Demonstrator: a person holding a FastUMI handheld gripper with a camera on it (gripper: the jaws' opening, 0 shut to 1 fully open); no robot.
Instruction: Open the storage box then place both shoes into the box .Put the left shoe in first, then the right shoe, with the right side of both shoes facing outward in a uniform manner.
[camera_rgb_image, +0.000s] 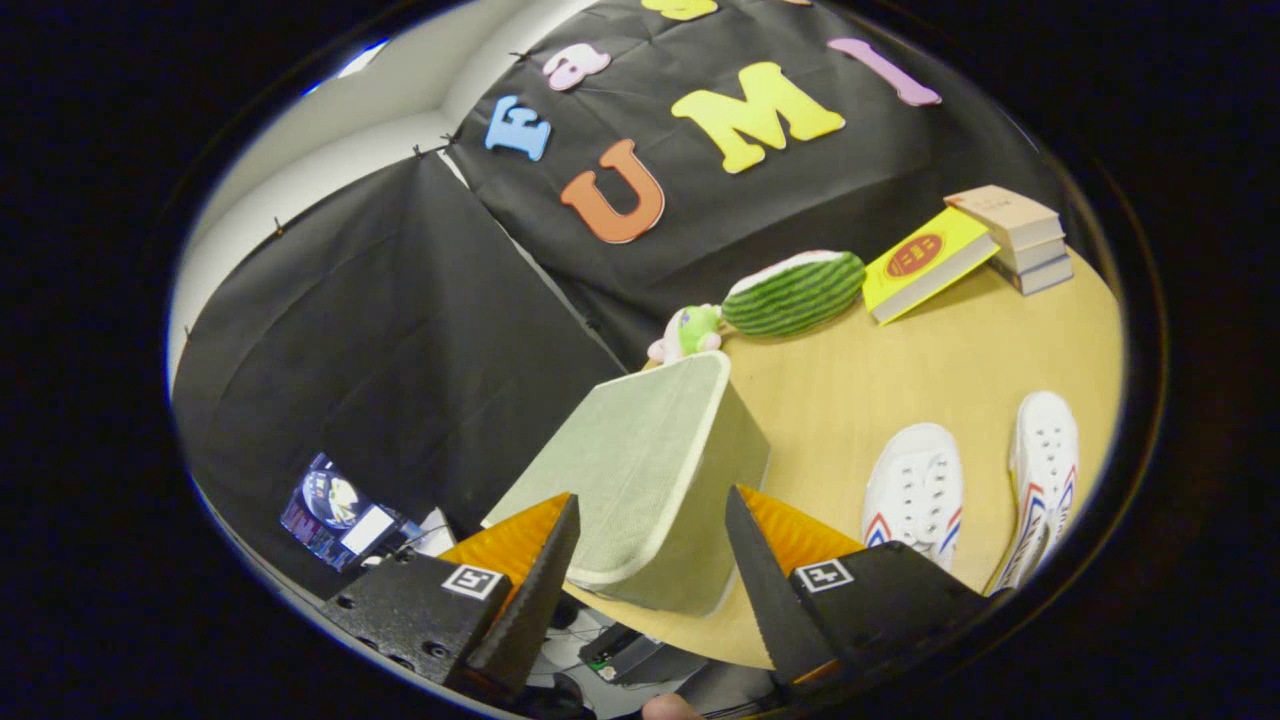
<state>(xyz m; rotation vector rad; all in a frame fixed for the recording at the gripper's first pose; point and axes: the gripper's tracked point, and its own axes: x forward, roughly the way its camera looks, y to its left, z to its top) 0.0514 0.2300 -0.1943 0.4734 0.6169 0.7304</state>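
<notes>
The storage box (640, 470) is pale grey-green fabric with a cream rim, and its lid is down. It stands at the near edge of the wooden table (880, 370). My gripper (650, 495) is open wide, with the box's near end sitting between the two fingers (540, 570). I cannot tell whether the pads touch it. Two white shoes with red and blue stripes lie side by side on the table beyond the right finger. One shoe (915, 490) is closer to the box and the other shoe (1045, 470) is farther out.
At the back of the table lie a watermelon plush (795, 292), a small green and pink plush (690, 332), a yellow book (925, 260) and a stack of books (1015, 235). A device with a lit screen (340, 515) sits off the table, beside the left finger.
</notes>
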